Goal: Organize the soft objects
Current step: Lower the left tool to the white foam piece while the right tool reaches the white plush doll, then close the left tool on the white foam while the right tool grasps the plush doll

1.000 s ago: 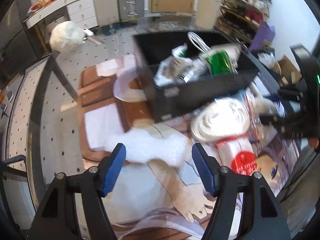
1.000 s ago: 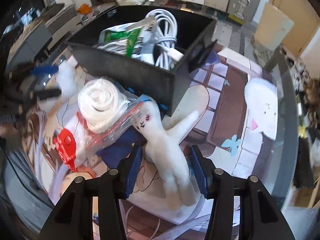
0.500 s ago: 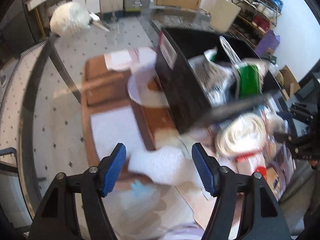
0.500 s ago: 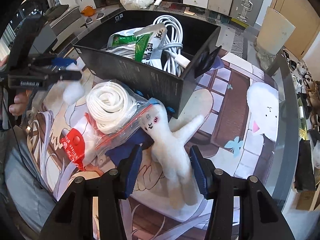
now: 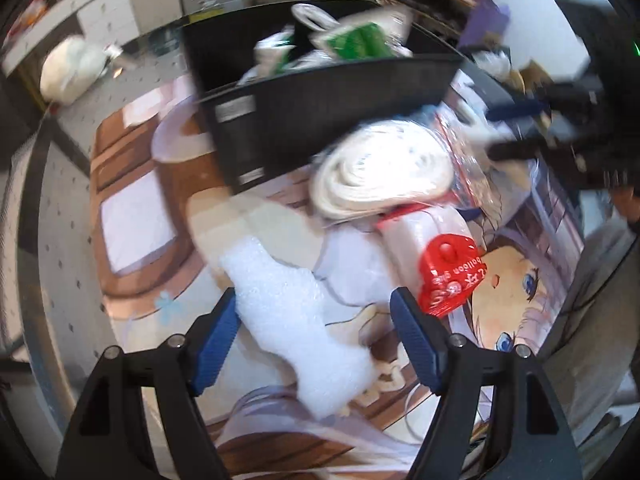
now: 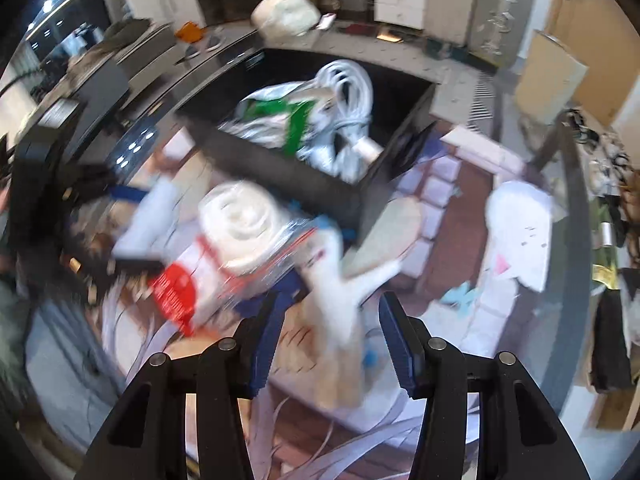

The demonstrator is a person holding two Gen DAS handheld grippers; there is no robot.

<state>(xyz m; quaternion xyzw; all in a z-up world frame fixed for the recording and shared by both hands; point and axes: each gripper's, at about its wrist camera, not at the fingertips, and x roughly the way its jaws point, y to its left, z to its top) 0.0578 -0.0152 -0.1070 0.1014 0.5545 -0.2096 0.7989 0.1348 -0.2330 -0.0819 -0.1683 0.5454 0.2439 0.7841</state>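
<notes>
A white plush toy (image 5: 296, 312) lies on the printed mat, between the open fingers of my left gripper (image 5: 312, 336). In the right wrist view the same plush (image 6: 340, 292) lies in front of my open right gripper (image 6: 328, 336). A clear bag with a coiled white roll (image 5: 380, 176) and a red-labelled pack (image 5: 448, 276) lie beside the black bin (image 5: 320, 100), which holds cables and green-and-white packets. In the left wrist view the right gripper (image 5: 508, 128) shows at far right, beside the bag. Both views are blurred.
A flat white plush (image 6: 520, 232) lies on the mat to the right of the bin (image 6: 304, 172). A round white bundle (image 6: 286, 14) sits beyond the bin. The glass table edge (image 6: 576, 208) curves at right. Shelves and cabinets stand behind.
My left gripper has swung back toward the bin and down over the white plush, which lies deeper between its fingers. My right gripper has moved, and its view is blurred. Both stay open.
</notes>
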